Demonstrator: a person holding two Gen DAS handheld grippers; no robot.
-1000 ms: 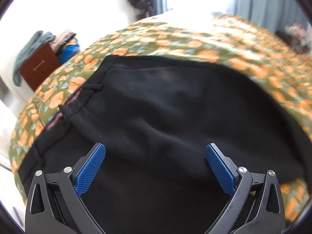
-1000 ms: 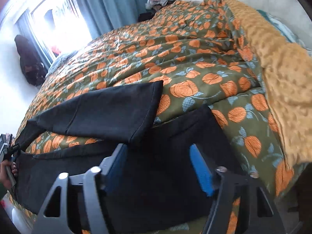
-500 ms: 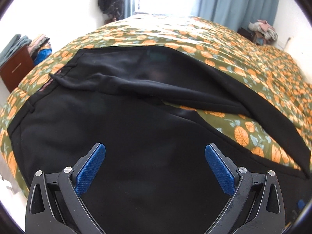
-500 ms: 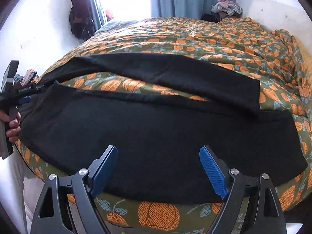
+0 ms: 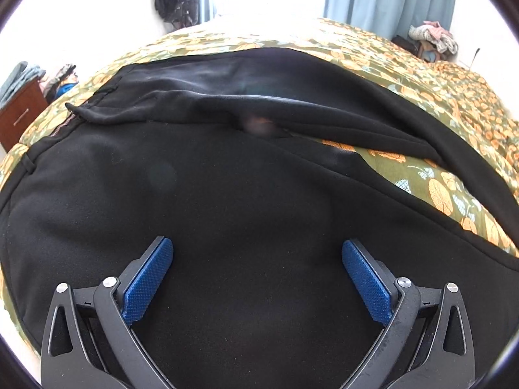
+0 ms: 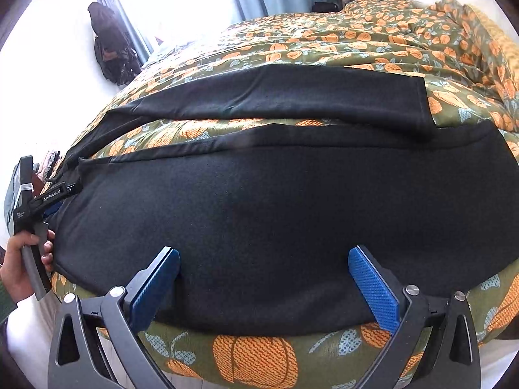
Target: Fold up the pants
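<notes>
Both tools, left tool (image 5: 257, 277) and right tool (image 6: 263, 283), spread over black pants (image 6: 259, 214) on floral bedspread (image 6: 324, 45).

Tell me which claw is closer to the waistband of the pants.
Left. The left claw hovers open over the pants just short of the waistband. The right claw is open too, over the near leg toward the hem end.
</notes>
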